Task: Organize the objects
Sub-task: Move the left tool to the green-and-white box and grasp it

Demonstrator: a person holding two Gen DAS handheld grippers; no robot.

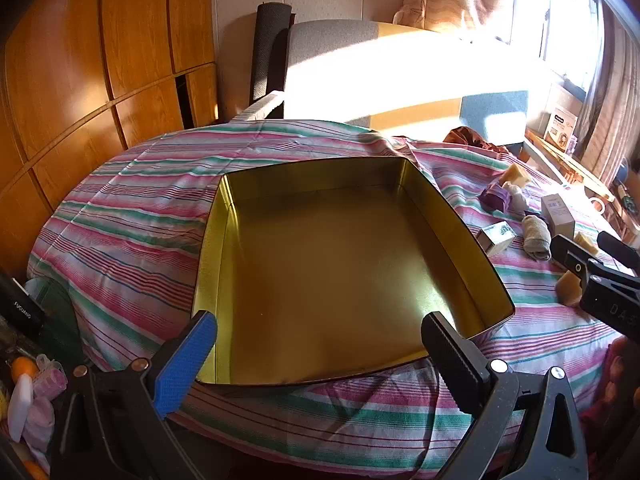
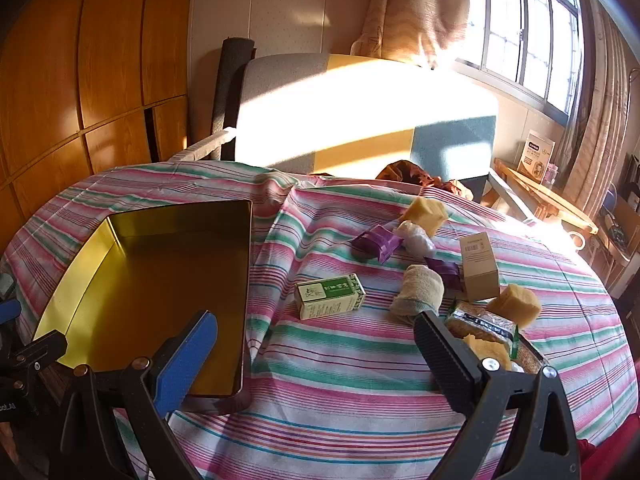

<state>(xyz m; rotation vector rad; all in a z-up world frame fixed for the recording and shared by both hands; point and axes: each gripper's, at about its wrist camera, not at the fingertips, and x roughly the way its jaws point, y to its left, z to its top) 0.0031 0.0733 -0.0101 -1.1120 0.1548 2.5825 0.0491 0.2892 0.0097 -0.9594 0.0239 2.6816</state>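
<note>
An empty gold tin box [image 1: 320,248] sits on the striped cloth, directly under my left gripper [image 1: 320,332], which is open and holds nothing. Right of the tin box [image 2: 160,280] lie loose items: a green-and-white carton [image 2: 330,296], a rolled sock [image 2: 418,296], a brown carton [image 2: 478,266], yellow sponge blocks [image 2: 426,210], purple packets [image 2: 378,242] and a foil snack pack [image 2: 480,324]. My right gripper [image 2: 316,328] hovers open over bare cloth in front of them. In the left wrist view the right gripper [image 1: 584,244] shows beside the sock [image 1: 536,236].
The striped cloth [image 2: 340,400] drapes a rounded table and bunches in a fold behind the tin. A wooden wardrobe [image 1: 100,60] stands at the left, with a padded seat back [image 2: 360,120] behind. Bottles and small clutter [image 1: 24,392] sit past the near left edge. A wooden bench [image 2: 540,196] is at the right.
</note>
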